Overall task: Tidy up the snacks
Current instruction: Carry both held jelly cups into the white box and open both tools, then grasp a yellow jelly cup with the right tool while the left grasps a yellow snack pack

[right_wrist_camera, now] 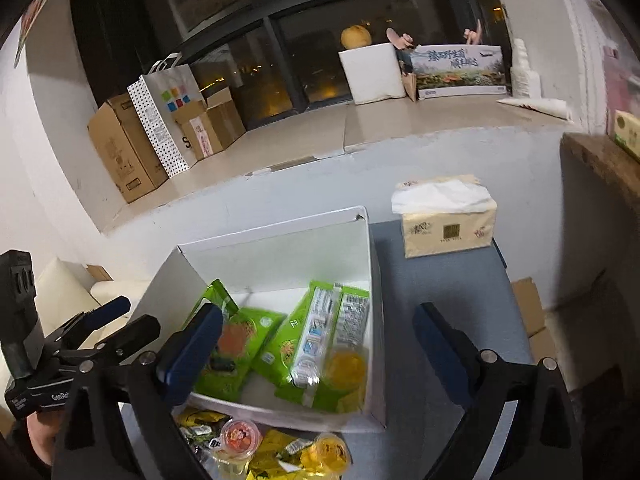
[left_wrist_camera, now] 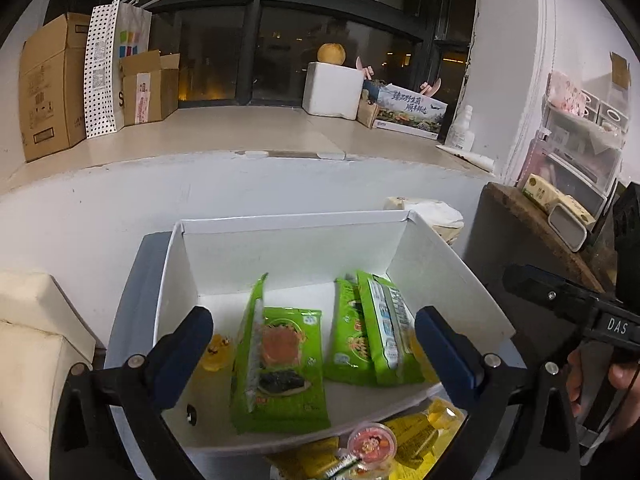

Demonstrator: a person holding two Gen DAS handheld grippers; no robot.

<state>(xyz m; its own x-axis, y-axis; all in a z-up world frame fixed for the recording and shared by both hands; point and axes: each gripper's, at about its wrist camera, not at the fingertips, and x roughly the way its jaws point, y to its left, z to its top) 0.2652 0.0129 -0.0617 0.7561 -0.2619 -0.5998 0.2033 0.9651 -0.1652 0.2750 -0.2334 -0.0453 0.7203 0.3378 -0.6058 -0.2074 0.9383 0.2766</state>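
A white cardboard box (left_wrist_camera: 292,222) (right_wrist_camera: 272,236) stands open on the blue-grey table. Inside lie several green snack packets (left_wrist_camera: 280,368) (right_wrist_camera: 240,344), some leaning on edge, and a yellow jelly cup (left_wrist_camera: 216,354) (right_wrist_camera: 346,364). Loose snacks sit in front of the box: a red jelly cup (left_wrist_camera: 370,444) (right_wrist_camera: 240,436) and yellow wrapped packets (left_wrist_camera: 412,432) (right_wrist_camera: 280,452). My left gripper (left_wrist_camera: 314,340) hovers open over the box's near side, nothing between its fingers. My right gripper (right_wrist_camera: 320,340) is open above the box's right wall, also empty.
A tissue pack (right_wrist_camera: 448,224) stands on the table (right_wrist_camera: 440,288) behind and right of the box. A wooden ledge (left_wrist_camera: 532,232) with small boxes is at the right. Cream cushions (left_wrist_camera: 36,340) lie left. Cardboard boxes (left_wrist_camera: 52,84) line the window sill.
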